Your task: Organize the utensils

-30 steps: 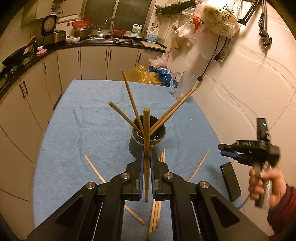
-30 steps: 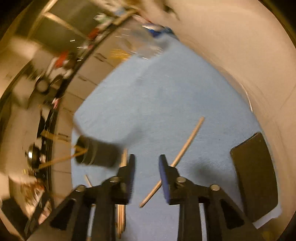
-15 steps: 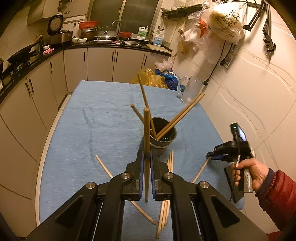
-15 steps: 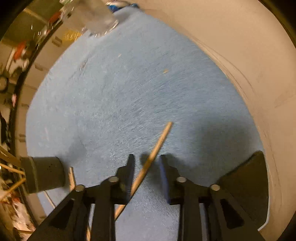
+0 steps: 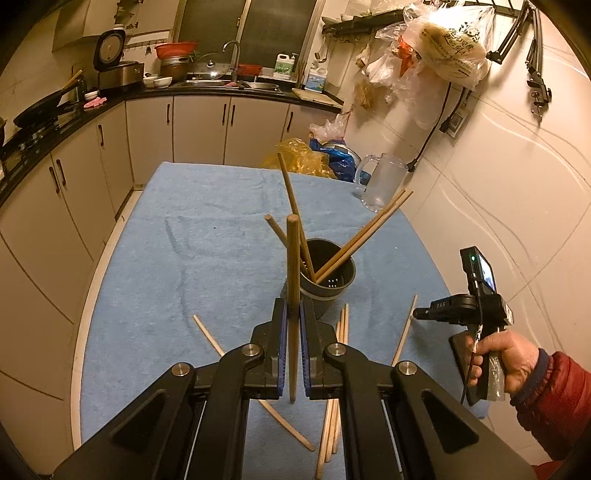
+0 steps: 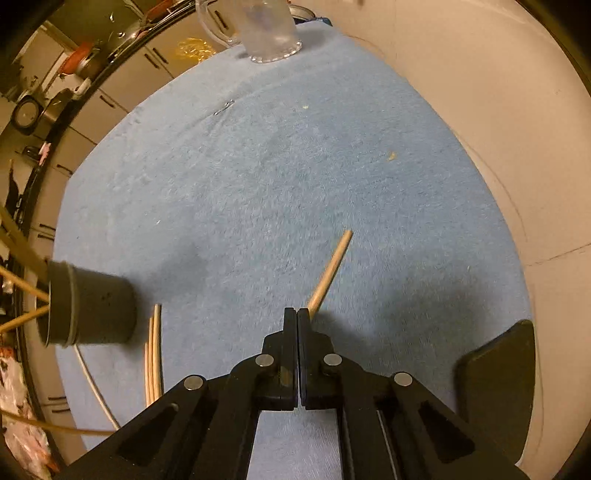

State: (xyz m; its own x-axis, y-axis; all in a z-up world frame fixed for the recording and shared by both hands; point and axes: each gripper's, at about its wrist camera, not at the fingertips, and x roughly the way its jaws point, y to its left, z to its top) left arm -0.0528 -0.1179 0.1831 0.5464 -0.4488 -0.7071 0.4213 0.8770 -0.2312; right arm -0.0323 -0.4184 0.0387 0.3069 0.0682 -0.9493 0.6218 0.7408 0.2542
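My left gripper is shut on a brown chopstick held upright, just in front of the dark grey utensil cup, which holds several chopsticks. Loose chopsticks lie on the blue cloth near the cup. My right gripper has its jaws closed on a light chopstick lying on the cloth; the stick runs under the fingers. In the left wrist view the right gripper is low at the right, at that chopstick. The cup shows at the left of the right wrist view.
A glass mug stands at the table's far right, also in the right wrist view. A black phone-like slab lies at the near right edge. The tiled wall runs along the right. Kitchen cabinets stand behind and left.
My right gripper came down over the light chopstick and shut on it. My left gripper drew back a little and rose with its brown chopstick still held.
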